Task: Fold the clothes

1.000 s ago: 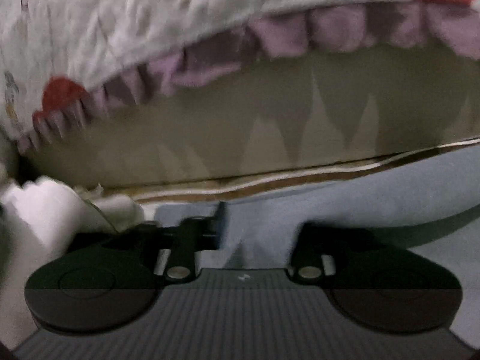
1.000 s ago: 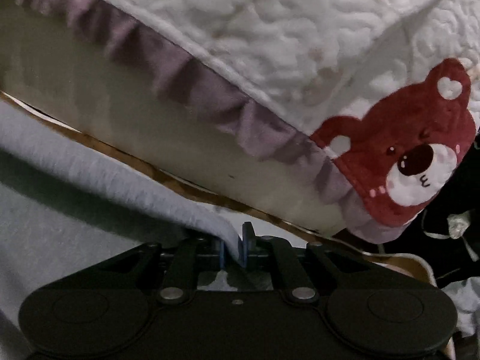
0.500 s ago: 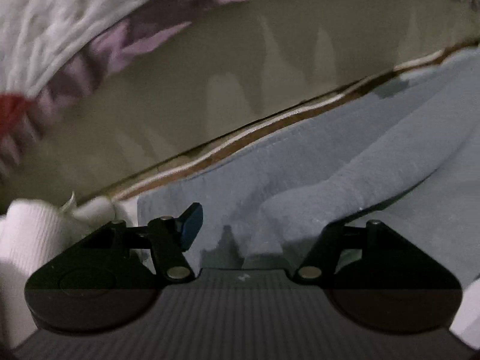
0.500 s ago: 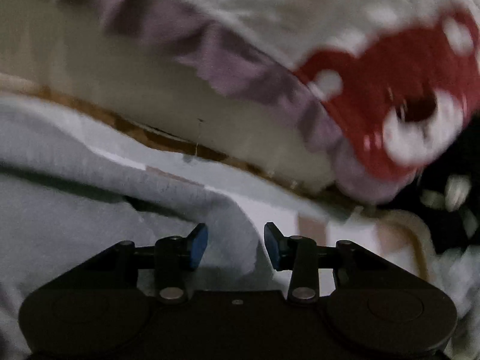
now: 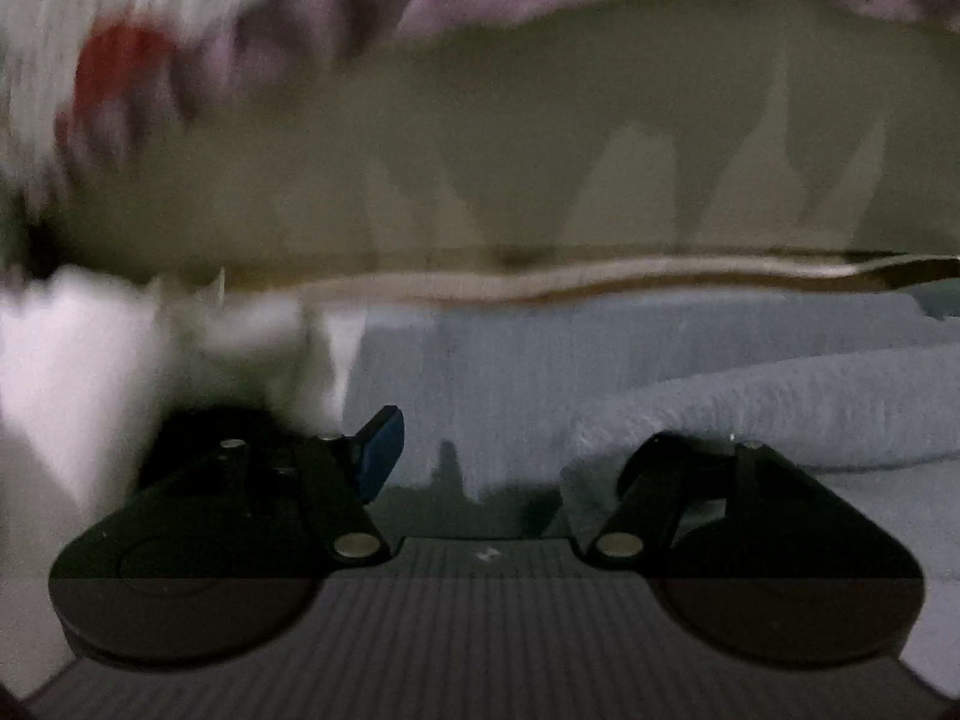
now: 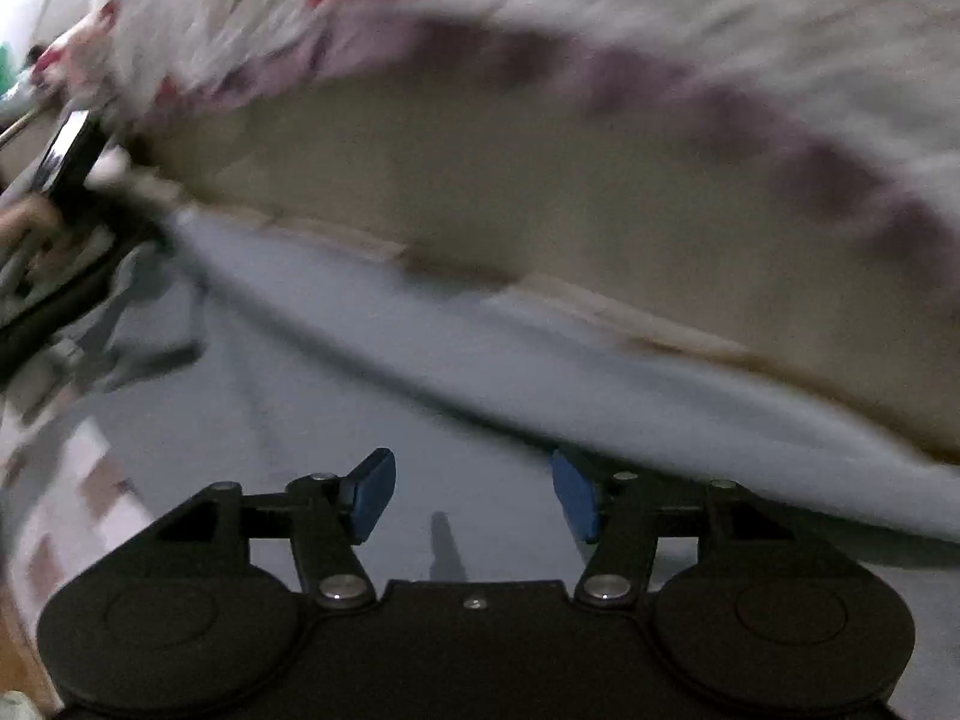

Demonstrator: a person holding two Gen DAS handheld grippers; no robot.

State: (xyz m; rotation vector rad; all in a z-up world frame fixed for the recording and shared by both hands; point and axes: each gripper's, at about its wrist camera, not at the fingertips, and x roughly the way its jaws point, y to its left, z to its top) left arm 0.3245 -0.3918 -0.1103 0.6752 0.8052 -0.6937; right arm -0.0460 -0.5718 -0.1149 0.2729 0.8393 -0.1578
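Since the earlier frames, both claws are letting go of the pale blue garment (image 6: 420, 372). Right gripper (image 6: 474, 495) jaws have just been opening, nothing between them. Left gripper (image 5: 480, 456) standing wide, a fold draping over its right finger, unpinched. Garment is lying along the bed edge under the frilled quilt (image 6: 720, 18); fold looks placed.

No legible writing in either wrist view.
I can read no word, brand or number; only a small pale mark on the ribbed grey gripper body (image 5: 486, 553), too blurred to decipher.
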